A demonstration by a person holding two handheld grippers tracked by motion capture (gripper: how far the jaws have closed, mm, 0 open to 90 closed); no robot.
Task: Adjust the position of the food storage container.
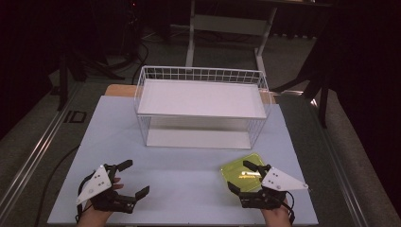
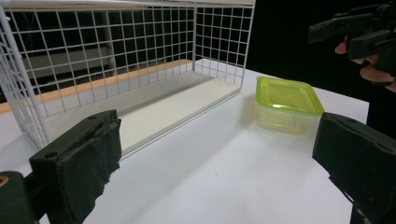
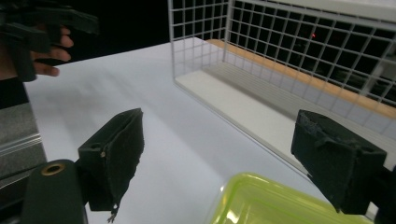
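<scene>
A yellow-green lidded plastic container [image 1: 241, 171] sits on the white table near its front right, in front of a white wire rack [image 1: 201, 105] with two shelves. My right gripper [image 1: 242, 175] is open, its jaws spread on either side of the container's near end. In the right gripper view the container [image 3: 280, 205] lies low between the jaws. My left gripper [image 1: 134, 178] is open at the front left with nothing in it. From the left gripper view the container [image 2: 287, 103] stands apart to the right, with the rack [image 2: 126, 70] to the left.
The white table top [image 1: 189, 165] lies on a wider wooden board. A table frame [image 1: 227, 28] stands behind in the dark room. A rail [image 1: 33, 156] runs along the floor on the left. Open table surface spans between the two grippers.
</scene>
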